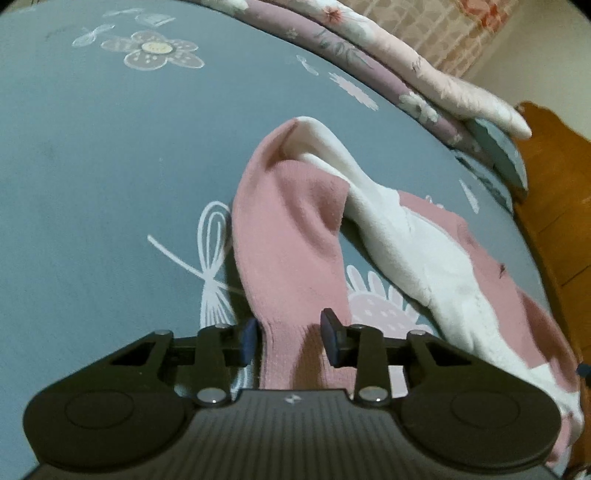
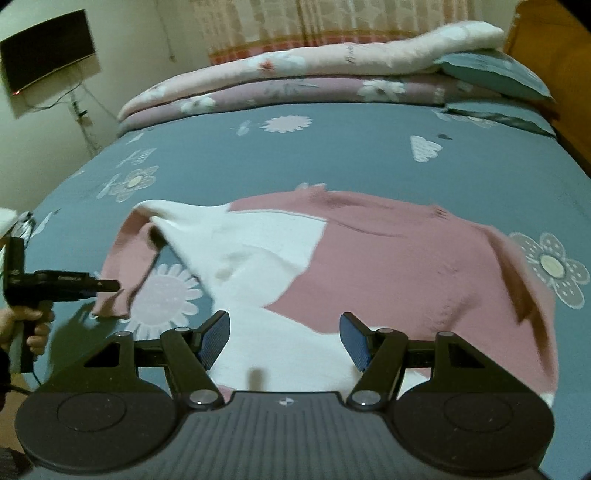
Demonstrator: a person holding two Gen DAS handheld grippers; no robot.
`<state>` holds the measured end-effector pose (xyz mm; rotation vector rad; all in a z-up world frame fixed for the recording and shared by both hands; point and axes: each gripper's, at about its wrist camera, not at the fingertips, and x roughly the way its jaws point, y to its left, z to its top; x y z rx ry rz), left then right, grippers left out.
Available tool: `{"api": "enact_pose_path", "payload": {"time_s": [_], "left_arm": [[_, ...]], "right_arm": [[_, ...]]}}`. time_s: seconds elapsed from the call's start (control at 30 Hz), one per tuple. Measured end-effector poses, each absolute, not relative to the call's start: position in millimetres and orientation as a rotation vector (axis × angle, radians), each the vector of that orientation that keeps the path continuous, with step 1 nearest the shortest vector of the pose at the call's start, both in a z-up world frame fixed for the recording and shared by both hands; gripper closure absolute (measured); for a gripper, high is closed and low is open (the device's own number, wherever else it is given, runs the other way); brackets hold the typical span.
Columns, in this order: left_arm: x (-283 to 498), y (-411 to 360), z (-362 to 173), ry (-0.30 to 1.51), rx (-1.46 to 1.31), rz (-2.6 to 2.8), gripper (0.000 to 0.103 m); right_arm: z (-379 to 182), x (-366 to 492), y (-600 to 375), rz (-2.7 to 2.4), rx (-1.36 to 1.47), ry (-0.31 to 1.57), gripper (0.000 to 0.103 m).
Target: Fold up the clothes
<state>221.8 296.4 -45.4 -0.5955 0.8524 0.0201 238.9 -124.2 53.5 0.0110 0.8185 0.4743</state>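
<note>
Pink-and-white sweater (image 2: 332,258), grey-blue flower-print bedsheet (image 2: 332,155), pink floral quilts (image 2: 295,74)

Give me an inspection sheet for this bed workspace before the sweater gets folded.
Surface: blue-grey flowered bedsheet, lying smooth.
Job's things: pink and white sweater spread out on the sheet; one sleeve doubled back.
Clutter: folded quilts and a pillow along the far edge.
Grippers: left claw straddles the sleeve's cuff, pinch unclear; right claw open over the sweater's hem, holding nothing.
Cables: wires hang below a wall screen.
Surroundings: curtain, wooden headboard.
</note>
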Motion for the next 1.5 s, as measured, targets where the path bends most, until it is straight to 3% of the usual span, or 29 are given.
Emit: {"api": "enact_pose_path", "payload": {"time_s": [0.13, 0.2, 0.23, 0.83, 1.5], "left_arm": [[219.9, 297.5, -47.5, 0.842, -0.623, 0.026, 0.073], [221.3, 294.6, -46.7, 0.860, -0.565, 0.060, 0.096], [222.1, 294.5, -46.0, 0.866, -0.545, 0.068, 0.098], [235.1, 386.9, 14.1, 0.737, -0.422, 0.335, 0.099], [264.9, 442.9, 69.0, 0.714, -0.322, 0.447, 0.103]], "right_arm": [[56.6, 234.2, -109.4, 0.526, -0.008, 0.815, 0.033], [55.9, 233.3, -103.4, 0.542, -0.025, 0.817, 0.033], [55.3, 233.5, -101.0, 0.547, -0.034, 0.820, 0.033], [46.5, 236.8, -102.5, 0.500, -0.068, 0.851, 0.031], [44.5, 235.8, -105.9, 0.467, -0.057, 0.860, 0.031]]}}
